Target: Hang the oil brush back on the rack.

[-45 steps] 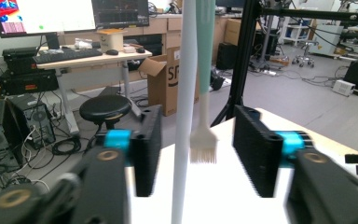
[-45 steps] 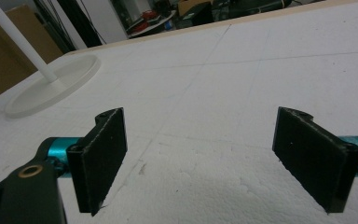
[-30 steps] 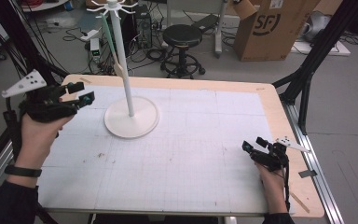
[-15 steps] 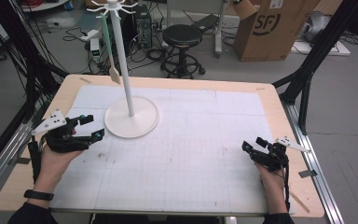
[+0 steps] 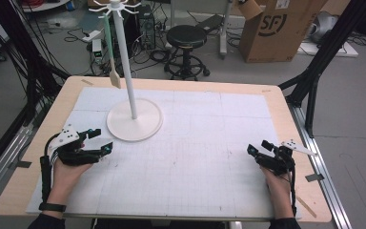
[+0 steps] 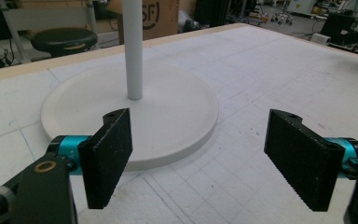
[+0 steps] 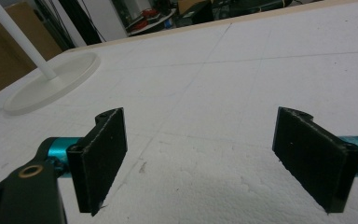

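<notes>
White stand (round flat base, slim pole) on grainy foam board.

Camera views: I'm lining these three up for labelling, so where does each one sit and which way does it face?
High view: above the person's side, looking forward and down on the table; both forearms, left claw and right claw show.
Left gripper view: rides the left claw, facing the white stand; open jaws show.
Right gripper view: rides the right claw, facing across the white mat; open jaws show.
Shared: all three see the stand.
</notes>
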Available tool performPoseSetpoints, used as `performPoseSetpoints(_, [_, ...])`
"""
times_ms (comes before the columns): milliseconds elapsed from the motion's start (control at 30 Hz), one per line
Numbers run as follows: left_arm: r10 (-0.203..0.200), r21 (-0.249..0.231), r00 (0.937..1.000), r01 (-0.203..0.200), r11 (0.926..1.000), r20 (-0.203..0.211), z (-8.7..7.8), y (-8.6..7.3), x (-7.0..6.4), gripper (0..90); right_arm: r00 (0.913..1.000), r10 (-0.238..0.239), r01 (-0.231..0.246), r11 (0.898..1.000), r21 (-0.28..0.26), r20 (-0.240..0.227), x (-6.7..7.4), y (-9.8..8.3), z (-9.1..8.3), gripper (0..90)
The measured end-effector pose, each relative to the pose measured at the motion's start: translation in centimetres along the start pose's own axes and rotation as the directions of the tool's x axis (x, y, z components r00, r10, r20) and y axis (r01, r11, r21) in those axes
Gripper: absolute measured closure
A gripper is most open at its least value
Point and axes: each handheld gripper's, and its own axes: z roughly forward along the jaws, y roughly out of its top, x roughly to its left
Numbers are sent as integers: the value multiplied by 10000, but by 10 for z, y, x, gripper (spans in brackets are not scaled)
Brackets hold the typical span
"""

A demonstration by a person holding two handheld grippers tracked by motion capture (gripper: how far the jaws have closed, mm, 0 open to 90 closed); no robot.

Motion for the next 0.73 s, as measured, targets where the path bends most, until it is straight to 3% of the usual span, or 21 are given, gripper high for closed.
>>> performPoseSetpoints(167, [-245, 75, 9995, 244, 9997, 210, 2, -4, 1, 216, 10000, 36, -36, 10000, 62, -35, 1, 0, 0, 169])
performPoseSetpoints(300, [-203, 77, 9994, 201, 9998, 266, 1, -4, 2, 210, 10000, -21, 21, 10000, 83, -56, 1, 0, 0, 169])
performPoseSetpoints(733, [-331, -158, 9994, 330, 9993, -55, -13, -3, 12, 196, 10000, -4, 4, 10000, 50, -73, 0, 0, 0, 169])
